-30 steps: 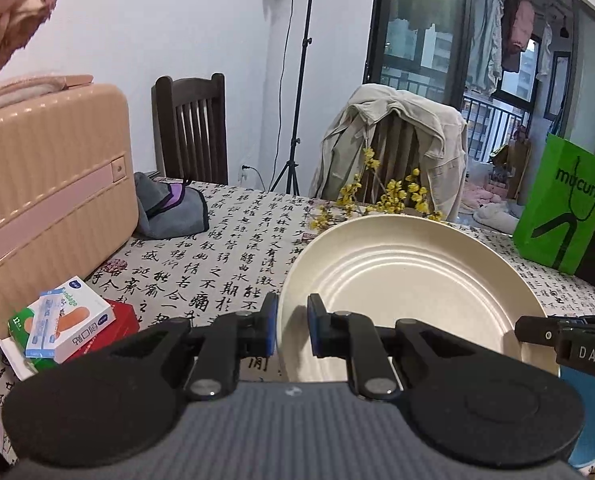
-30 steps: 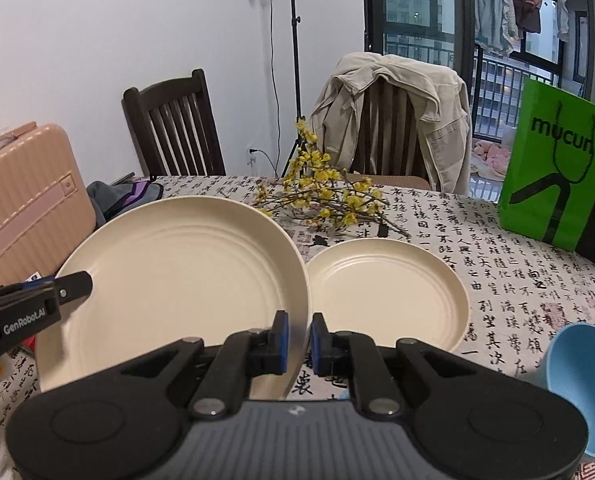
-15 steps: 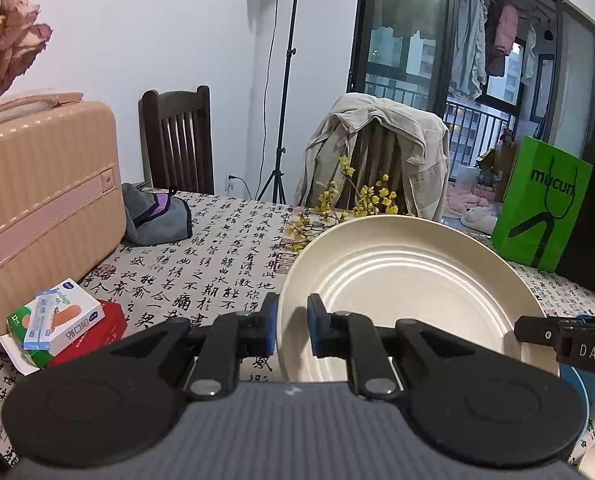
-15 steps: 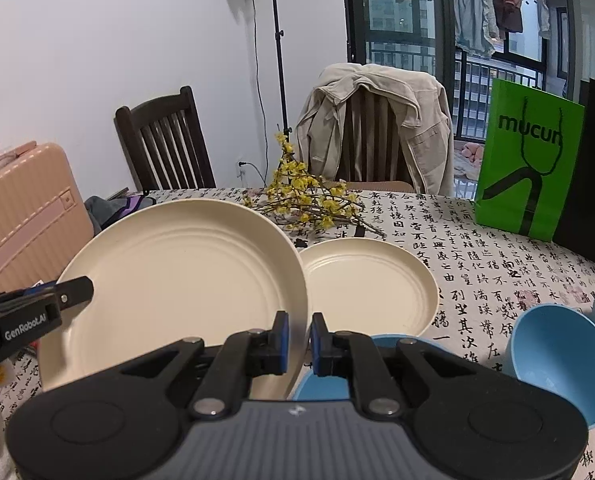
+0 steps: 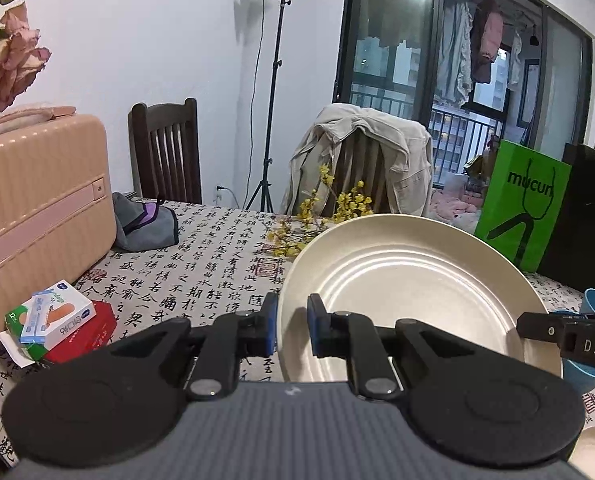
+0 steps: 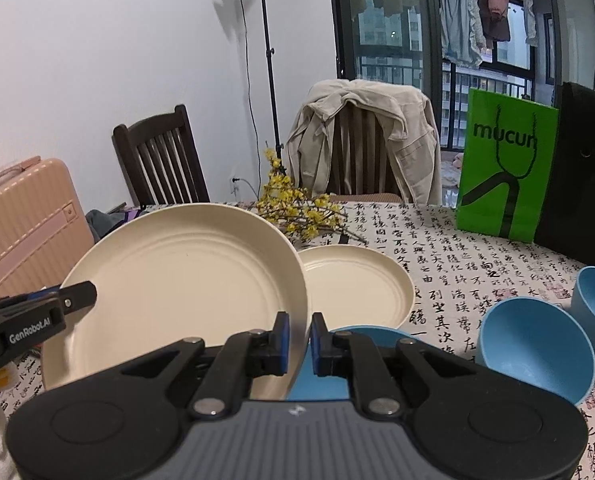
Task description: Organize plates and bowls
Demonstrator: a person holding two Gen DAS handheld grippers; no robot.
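The large cream plate (image 6: 185,280) is clamped at opposite rims by the left gripper (image 5: 291,330) and right gripper (image 6: 297,344); the smaller cream plate (image 6: 357,284) lies at one o'clock, nearer the right.

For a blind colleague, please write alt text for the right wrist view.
The right gripper is shut on the rim of a large cream plate, whose far edge the left gripper holds. Behind lie a smaller cream plate, blue bowls and yellow flowers on the table.

Left claw (image 5: 291,326), right claw (image 6: 296,338): both clamped.
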